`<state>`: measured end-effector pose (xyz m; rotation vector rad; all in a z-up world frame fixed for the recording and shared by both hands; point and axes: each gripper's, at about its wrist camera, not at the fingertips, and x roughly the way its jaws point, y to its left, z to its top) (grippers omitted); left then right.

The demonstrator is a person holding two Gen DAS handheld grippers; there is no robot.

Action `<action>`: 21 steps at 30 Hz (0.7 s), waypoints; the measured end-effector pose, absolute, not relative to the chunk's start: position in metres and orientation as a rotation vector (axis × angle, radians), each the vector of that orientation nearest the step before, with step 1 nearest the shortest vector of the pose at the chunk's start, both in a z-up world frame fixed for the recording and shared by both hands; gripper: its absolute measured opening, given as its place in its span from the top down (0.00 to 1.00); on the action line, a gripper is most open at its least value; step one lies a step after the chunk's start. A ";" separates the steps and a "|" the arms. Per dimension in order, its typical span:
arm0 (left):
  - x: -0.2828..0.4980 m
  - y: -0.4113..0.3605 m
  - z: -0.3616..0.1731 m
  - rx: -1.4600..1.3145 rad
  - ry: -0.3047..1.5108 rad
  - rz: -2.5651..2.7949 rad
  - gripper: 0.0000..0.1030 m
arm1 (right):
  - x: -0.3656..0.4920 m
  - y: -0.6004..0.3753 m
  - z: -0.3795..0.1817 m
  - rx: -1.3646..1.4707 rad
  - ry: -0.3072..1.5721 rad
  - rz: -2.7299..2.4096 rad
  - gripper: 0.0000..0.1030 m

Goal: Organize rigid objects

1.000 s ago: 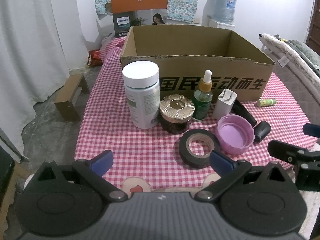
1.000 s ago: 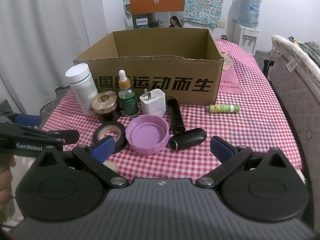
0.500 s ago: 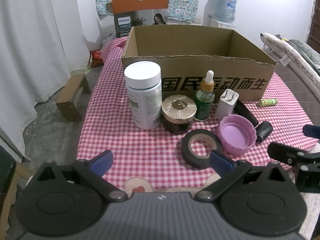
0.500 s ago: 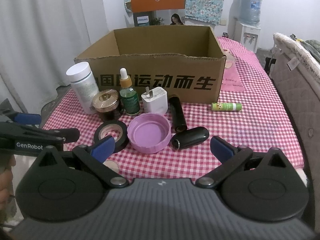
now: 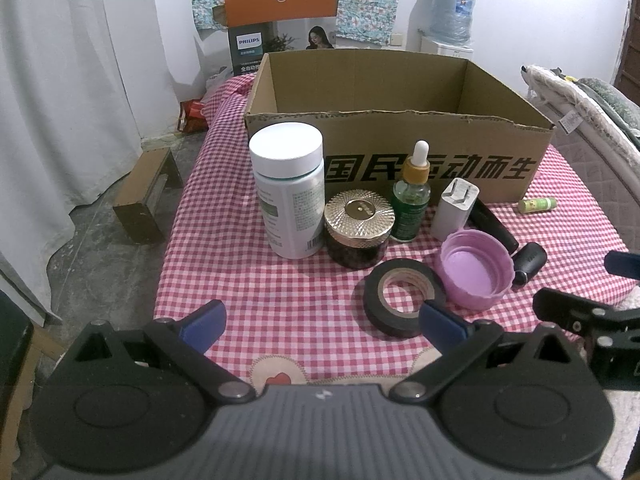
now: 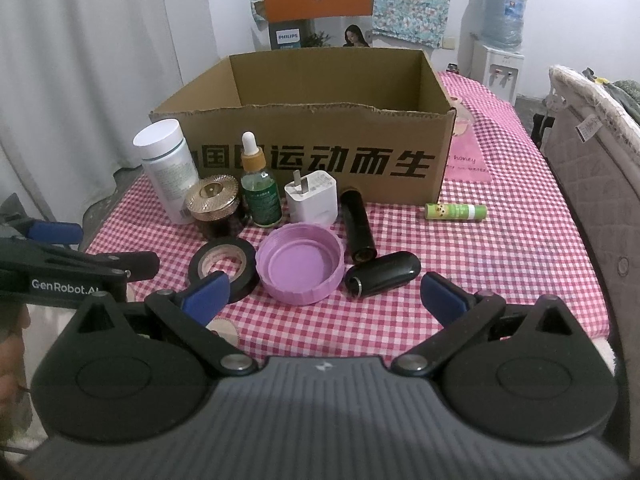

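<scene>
Left gripper point(image 5: 320, 322): jaws spread wide, holding nothing; above the table's near edge
Right gripper point(image 6: 324, 294): likewise wide, empty
Box point(image 6: 312, 152): open top, mid-table
Green tube point(image 6: 456, 212): lying crosswise, near the box's right front corner
Black cylinder point(image 6: 358, 226): lying, long axis toward the box

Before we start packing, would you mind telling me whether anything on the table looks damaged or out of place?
Nothing looks spilled or broken. The brown cardboard box has a ragged, torn front rim. A purple plastic lid lies upside down with no matching container visible, and a green tube lies apart, right of the cluster.
</scene>
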<state>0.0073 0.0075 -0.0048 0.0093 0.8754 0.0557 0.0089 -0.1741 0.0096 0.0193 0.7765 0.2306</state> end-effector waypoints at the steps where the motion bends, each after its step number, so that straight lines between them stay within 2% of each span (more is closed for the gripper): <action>1: 0.007 0.007 -0.005 0.010 0.875 0.056 0.00 | 0.009 -0.174 0.010 0.020 0.777 0.230 0.01; 21: 0.006 0.008 -0.004 0.025 0.872 0.065 0.00 | 0.012 -0.170 0.005 0.008 0.793 0.229 0.01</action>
